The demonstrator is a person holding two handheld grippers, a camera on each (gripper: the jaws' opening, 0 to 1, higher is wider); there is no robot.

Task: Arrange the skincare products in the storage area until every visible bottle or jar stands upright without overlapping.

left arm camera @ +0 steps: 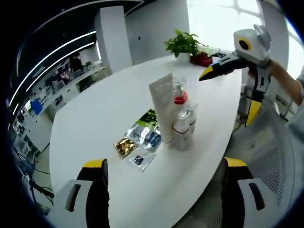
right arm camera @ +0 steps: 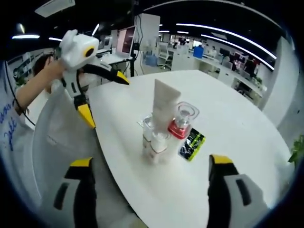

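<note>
Upright white tube (left arm camera: 162, 107) and small clear bottles (left arm camera: 182, 124) cluster tightly on the white worktop (left arm camera: 95, 123); both grippers, left gripper (left arm camera: 164, 192) and right gripper (right arm camera: 149, 190), hang back spread and empty, likely judging spacing.

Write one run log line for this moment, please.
left gripper: open | right gripper: open | tube, bottles: upright | sachets: flat on table
</note>
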